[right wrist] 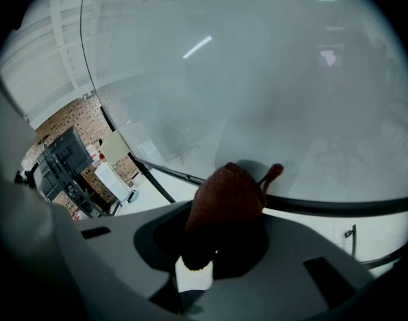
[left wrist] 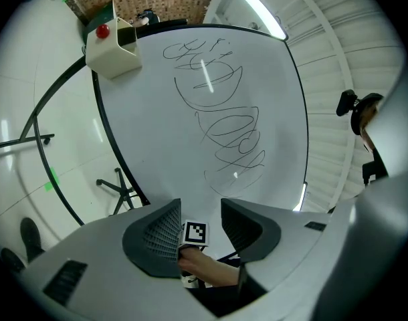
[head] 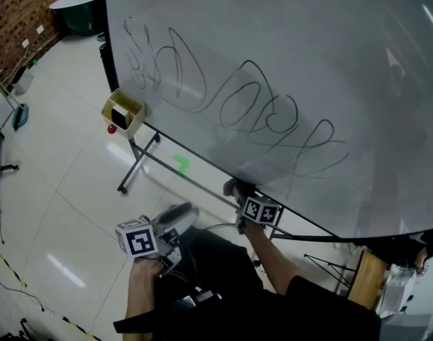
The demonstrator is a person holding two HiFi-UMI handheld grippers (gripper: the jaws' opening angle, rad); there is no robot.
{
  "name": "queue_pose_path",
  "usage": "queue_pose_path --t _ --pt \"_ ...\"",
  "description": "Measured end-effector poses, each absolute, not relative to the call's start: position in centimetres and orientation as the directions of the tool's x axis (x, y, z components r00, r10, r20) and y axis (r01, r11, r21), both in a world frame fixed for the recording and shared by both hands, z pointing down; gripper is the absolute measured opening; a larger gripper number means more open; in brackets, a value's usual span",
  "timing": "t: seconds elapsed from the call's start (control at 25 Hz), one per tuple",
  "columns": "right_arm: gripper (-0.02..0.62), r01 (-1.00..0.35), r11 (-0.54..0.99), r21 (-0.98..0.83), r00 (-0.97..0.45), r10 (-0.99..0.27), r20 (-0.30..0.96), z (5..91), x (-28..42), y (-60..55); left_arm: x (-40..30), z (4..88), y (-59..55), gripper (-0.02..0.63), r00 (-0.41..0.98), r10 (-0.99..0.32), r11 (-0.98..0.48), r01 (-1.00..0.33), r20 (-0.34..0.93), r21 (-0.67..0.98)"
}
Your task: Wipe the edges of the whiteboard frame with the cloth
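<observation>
Wiping step in hand: the right hand-held gripper is clenched on the cloth, set at the lower edge of the whiteboard frame. The left hand-held gripper is released and empty. The next move likely calls for a steady slide along the edge.

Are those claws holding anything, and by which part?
The right gripper clamps the brown cloth by its bunched lower end; the rest pokes out. The left gripper is open, empty.

Head cam steep down; all 3 views share whiteboard.
</observation>
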State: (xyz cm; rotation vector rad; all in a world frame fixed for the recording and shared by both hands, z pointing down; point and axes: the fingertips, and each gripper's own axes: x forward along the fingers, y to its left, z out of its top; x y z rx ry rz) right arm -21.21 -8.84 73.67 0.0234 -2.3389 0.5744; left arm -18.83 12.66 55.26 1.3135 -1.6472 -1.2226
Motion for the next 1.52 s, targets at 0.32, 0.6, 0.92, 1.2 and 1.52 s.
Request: queue_pose_path --t 0.32,0.6,0.92,1.2,1.52 --pt "0.075 -0.134 0.910 -0.393 -0.749 0.167 0.641 74.3 -23.7 -6.1 -22.4 56.5 13.8 0.184 -0.246 -0.969 0.066 -0.291 -0.008 0.955" --pt "0.075 -0.132 0.897 -0.421 -0.745 0.190 0.639 74.7 -25.5 -4.4 -27.8 57.7 14.1 0.184 -0.206 -0.978 0.106 -0.315 0.041 0.943" --pt "0.075 -0.129 0.874 -0.468 -0.700 0.254 0.667 75.1 -27.4 -3.0 -32.6 57.4 12.0 0.184 -0.130 -0.988 0.124 -0.337 0.084 0.933" --pt "0.075 -0.067 0.861 -0.503 -0.686 0.326 0.650 75.7 -28.8 -1.5 -34.8 59.0 11.1 0.184 -0.081 -0.988 0.148 -0.322 0.129 0.935" --pt "0.075 -0.009 0.874 -0.486 -0.701 0.341 0.627 74.2 -30.4 0.6 -34.6 58.9 10.6 0.184 0.000 -0.991 0.125 -0.327 0.132 0.937"
